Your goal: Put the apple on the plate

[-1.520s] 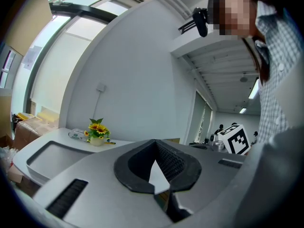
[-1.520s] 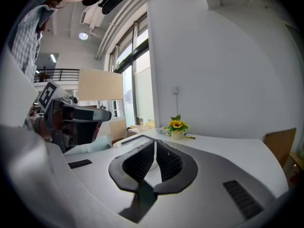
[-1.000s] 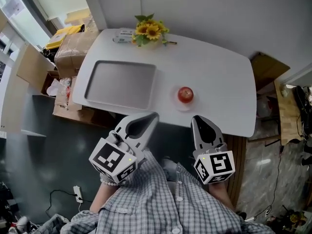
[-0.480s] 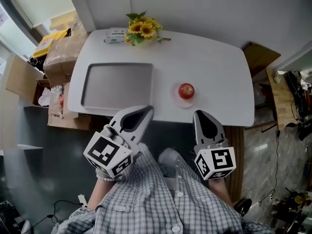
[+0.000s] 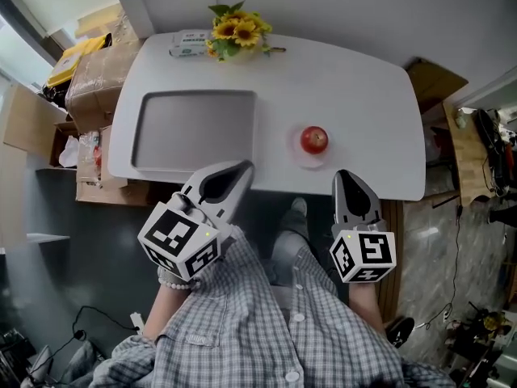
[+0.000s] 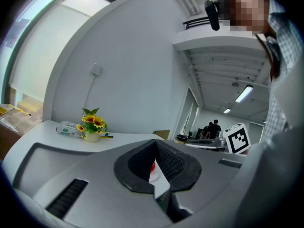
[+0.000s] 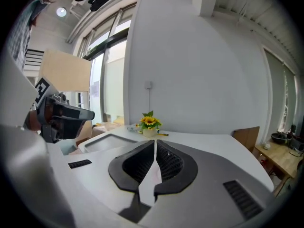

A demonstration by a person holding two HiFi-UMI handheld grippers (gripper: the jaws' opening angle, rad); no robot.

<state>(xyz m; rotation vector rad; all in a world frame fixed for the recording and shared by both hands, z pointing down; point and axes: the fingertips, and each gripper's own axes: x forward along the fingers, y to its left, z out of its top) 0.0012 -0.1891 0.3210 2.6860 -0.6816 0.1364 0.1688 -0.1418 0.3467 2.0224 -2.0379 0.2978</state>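
Observation:
A red apple [image 5: 314,139] stands on a small pale round plate [image 5: 297,153] on the white table [image 5: 355,95], toward its near edge. Both grippers hang off the table's near edge, in front of the person's checked shirt. My left gripper [image 5: 242,168] points at the table left of the apple, jaws shut and empty. My right gripper [image 5: 349,176] sits just right of and nearer than the apple, also shut with nothing held. In the left gripper view a sliver of the apple [image 6: 152,165] shows behind the left gripper [image 6: 154,144]. The right gripper [image 7: 155,144] faces along the table.
A large grey tray [image 5: 194,129] lies on the table's left half. A pot of sunflowers [image 5: 234,29] and a small packet [image 5: 187,43] stand at the far edge by the wall. Cardboard boxes [image 5: 93,75] sit on the floor to the left.
The view has shifted a little and both grippers have drifted slightly back from the table edge. The apple stays on its plate. Both jaws remain shut.

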